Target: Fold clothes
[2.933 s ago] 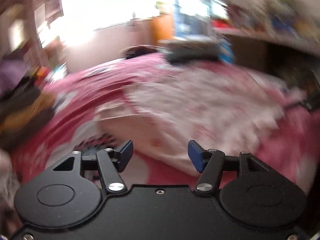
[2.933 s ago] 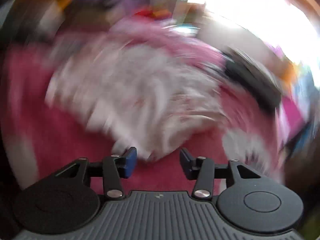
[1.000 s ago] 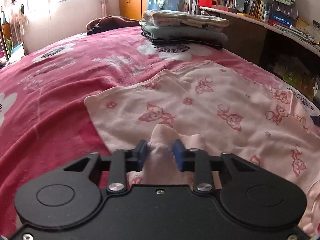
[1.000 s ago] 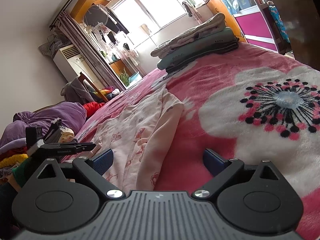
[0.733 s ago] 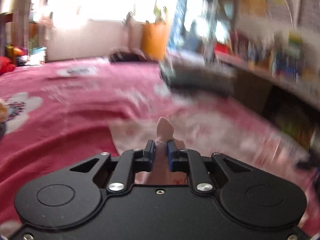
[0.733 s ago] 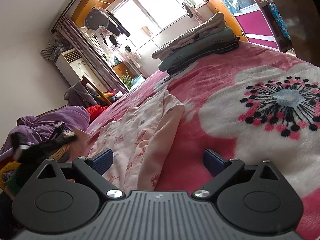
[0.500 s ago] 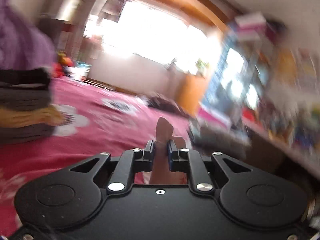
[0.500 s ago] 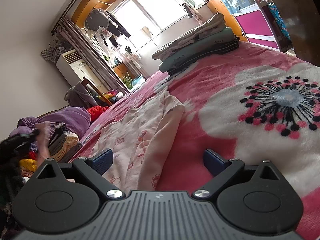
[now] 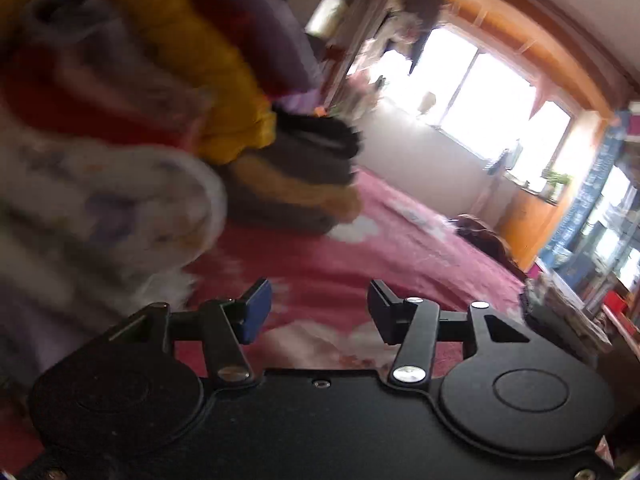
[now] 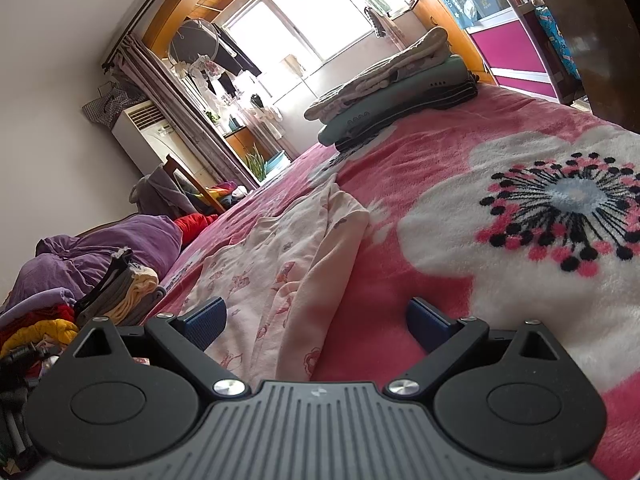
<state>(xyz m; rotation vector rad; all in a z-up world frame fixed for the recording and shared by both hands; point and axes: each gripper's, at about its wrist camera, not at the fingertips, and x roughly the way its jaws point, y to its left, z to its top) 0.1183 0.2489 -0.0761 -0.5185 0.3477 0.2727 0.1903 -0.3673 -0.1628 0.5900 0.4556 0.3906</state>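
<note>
Here, right gripper (image 10: 316, 320) jaws wide astride pink garment (image 10: 280, 264) edge.

Daylight pours in from the window (image 10: 304, 20) at the far end of the room, blown out to plain white in both views. The right wrist view is sharp and evenly lit; the pink blanket (image 10: 460, 168) shows its pile clearly, with only soft shadows. The left wrist view is smeared by motion — the heap of clothes (image 9: 120, 120) at its left is streaked and dim. Fisheye bending curves walls and ceiling toward the edges, and the corners go dark.
</note>
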